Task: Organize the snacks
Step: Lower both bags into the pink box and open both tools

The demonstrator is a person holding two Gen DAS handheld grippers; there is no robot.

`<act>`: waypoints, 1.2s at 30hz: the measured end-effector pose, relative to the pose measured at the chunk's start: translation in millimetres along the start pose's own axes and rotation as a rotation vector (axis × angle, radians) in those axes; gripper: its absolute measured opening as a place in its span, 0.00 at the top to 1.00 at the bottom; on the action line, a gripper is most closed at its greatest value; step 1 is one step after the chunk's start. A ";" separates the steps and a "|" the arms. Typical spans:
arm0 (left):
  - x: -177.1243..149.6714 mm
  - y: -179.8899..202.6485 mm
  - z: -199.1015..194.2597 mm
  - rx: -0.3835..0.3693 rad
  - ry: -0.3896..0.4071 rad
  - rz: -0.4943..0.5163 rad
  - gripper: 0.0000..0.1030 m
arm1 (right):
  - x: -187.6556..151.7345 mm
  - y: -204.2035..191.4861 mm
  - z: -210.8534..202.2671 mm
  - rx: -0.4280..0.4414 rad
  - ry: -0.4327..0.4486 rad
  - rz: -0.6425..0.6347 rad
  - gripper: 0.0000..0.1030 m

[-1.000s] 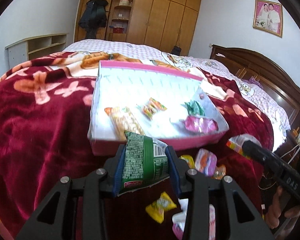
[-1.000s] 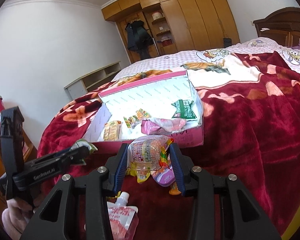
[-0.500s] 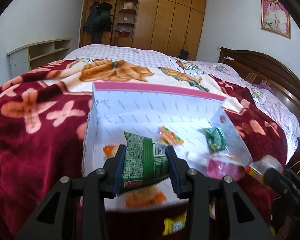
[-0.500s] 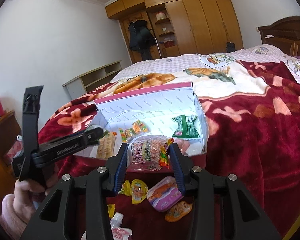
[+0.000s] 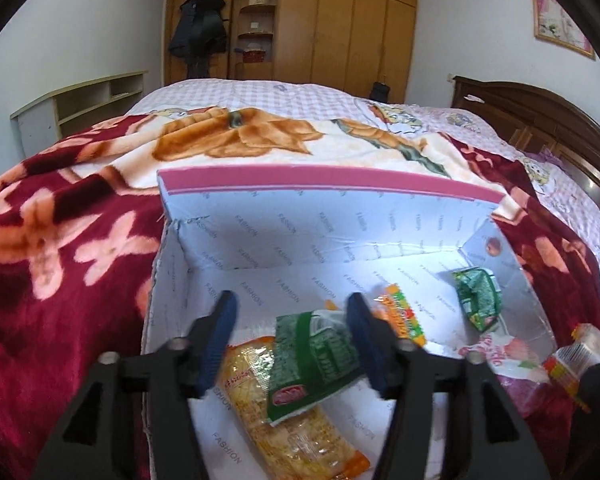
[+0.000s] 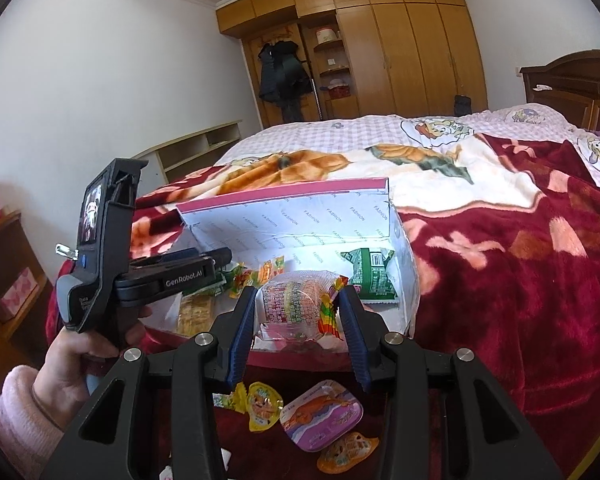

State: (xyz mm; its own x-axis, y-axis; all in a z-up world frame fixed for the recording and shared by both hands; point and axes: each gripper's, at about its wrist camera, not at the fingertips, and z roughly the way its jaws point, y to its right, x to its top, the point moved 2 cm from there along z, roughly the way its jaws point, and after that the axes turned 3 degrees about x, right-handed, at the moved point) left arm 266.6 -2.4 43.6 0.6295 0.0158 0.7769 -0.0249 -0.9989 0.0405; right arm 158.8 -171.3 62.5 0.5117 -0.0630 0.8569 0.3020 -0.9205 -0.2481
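A pink-edged white box (image 5: 340,236) lies open on the red blanket. My left gripper (image 5: 292,308) is open over the box, and a green snack packet (image 5: 312,360) drops loose between its fingers onto a yellow cracker pack (image 5: 292,424). Inside the box also lie an orange candy pack (image 5: 404,316), a second green packet (image 5: 478,298) and a pink packet (image 5: 508,364). My right gripper (image 6: 296,304) is shut on a clear striped snack cup (image 6: 296,304) at the box's front edge (image 6: 300,356). The left gripper (image 6: 216,258) shows in the right wrist view.
Loose snacks lie on the blanket in front of the box: a yellow jelly cup (image 6: 262,404), a purple jelly cup (image 6: 322,414) and an orange one (image 6: 346,450). A wooden headboard (image 5: 540,120) is at the right, a low shelf (image 5: 80,104) at the left.
Both grippers moved forward to the box. My left gripper opened and let go of the green packet, which now drops inside. The right gripper still holds its cup.
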 end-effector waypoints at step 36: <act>-8.4 7.9 -2.1 0.007 -0.019 0.007 0.18 | 23.7 9.7 59.9 -0.044 -0.060 -0.033 0.42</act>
State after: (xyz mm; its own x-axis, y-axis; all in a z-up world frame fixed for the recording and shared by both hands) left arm 259.6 -10.3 38.8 0.6436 0.0076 0.7653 -0.0241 -0.9993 0.0302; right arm 222.0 -158.6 53.4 0.5500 -0.0105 0.8351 0.2847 -0.9377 -0.1993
